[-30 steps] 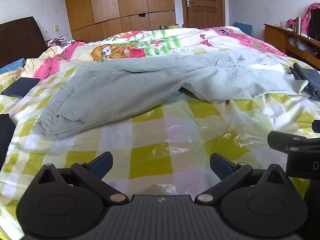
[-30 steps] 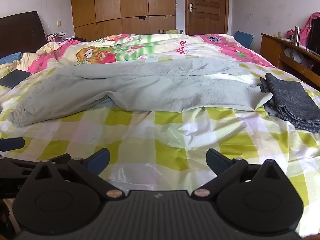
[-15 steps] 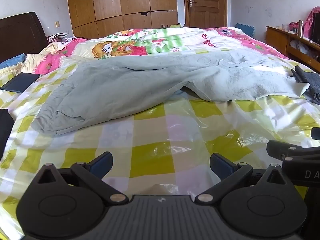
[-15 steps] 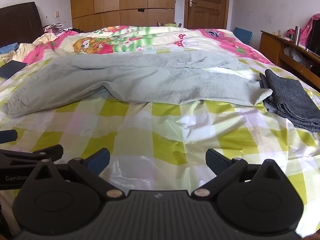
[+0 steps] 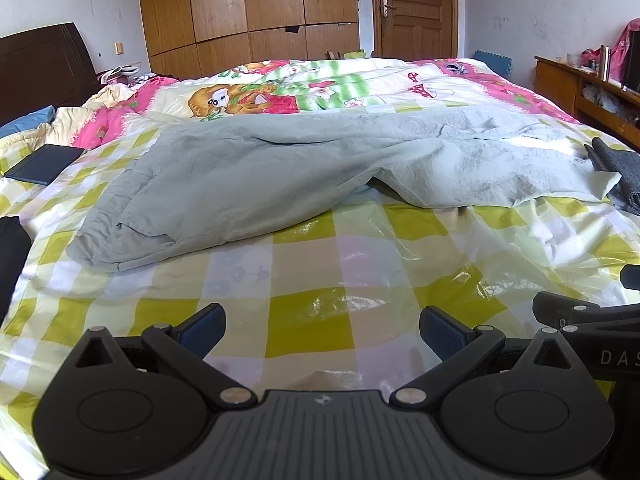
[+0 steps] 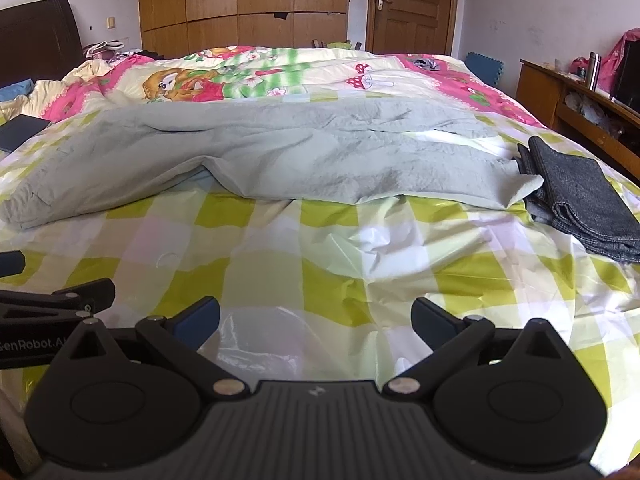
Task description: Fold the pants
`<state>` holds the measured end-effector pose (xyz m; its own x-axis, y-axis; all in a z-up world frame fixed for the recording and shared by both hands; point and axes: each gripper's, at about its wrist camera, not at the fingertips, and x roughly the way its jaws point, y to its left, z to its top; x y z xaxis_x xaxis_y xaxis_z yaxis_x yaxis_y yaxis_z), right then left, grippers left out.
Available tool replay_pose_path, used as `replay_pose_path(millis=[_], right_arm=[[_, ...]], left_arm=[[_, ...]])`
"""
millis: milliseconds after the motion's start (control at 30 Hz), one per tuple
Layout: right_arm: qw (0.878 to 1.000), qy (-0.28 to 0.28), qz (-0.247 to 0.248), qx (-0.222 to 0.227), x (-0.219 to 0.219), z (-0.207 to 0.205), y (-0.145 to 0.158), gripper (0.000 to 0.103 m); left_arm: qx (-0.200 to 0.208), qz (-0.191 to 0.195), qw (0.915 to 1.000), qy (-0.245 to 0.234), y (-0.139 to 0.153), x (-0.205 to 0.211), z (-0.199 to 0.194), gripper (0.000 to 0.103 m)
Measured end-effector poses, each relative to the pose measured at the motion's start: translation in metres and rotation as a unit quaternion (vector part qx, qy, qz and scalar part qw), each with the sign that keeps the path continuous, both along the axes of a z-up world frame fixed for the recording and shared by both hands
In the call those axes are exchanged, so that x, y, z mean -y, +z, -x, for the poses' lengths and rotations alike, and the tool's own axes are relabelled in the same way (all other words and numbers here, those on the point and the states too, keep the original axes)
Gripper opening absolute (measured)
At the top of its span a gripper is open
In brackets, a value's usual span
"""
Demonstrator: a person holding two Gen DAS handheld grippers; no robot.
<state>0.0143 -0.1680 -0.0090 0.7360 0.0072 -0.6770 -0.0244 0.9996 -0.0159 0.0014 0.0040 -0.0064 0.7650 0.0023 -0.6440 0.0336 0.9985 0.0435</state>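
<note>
Both my claws spread, holding nothing.
Grey pants [image 5: 304, 168] lie ahead of my left gripper [image 5: 322, 330] and right gripper [image 6: 316, 320] (folded dark cloth [image 6: 580, 196] far right).

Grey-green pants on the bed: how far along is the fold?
Done: the grey-green pants lie spread lengthwise across the checkered sheet, and a dark folded garment already sits at their right end. In hand: nothing. The left gripper and right gripper are both open, short of the pants and holding no cloth. Left: every fold of these pants; no crease shows yet.
</note>
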Motion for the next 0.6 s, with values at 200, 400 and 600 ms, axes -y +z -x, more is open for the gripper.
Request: replay_pose_path(millis=[200, 400, 600], right_arm=[[1.0, 0.001, 0.001, 0.0, -0.0004, -0.0001, -0.0009, 0.101], [1.0, 0.001, 0.001, -0.001, -0.0005, -0.0002, -0.0009, 0.101], [1.0, 0.001, 0.002, 0.0, -0.0014, 0.0002, -0.0017, 0.101]], left_arm=[[0.0, -0.001, 1.0, 0.001, 0.0, 0.0, -0.0003, 0.103], [-0.001, -0.001, 1.0, 0.002, -0.0001, -0.0002, -0.0005, 0.103], [0.001, -0.004, 1.0, 0.002, -0.0007, -0.0003, -0.0003, 0.103]])
